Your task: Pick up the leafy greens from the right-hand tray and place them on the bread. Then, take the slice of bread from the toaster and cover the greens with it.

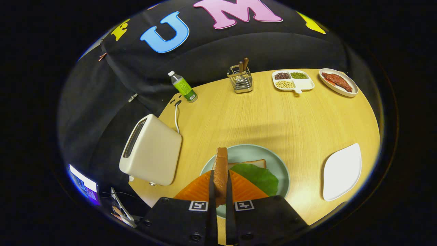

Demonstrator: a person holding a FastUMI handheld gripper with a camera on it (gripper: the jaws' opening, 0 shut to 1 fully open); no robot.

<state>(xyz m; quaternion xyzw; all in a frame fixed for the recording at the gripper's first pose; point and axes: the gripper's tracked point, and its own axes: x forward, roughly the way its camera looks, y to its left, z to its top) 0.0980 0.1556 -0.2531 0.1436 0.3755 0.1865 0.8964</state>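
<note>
The gripper (220,186) clamps an upright bread slice (221,171) edge-on between both fingers. Just below and ahead, the greens (259,177) lie on another slice (251,163) on a plate (278,164). Left stands the toaster (152,153); right, a white tray (341,171). Farther off: bottle (183,86), utensil rack (241,80).

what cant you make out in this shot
- Gripper, shut on the bread slice: its body hides the near rim of the plate and part of the leafy green.
- Lower bread: mostly covered by the green, so their alignment is unclear.
- Toaster: its slot is seen at an angle, so the inside is hidden.
- Divided dish: its contents are too small to identify.
</note>
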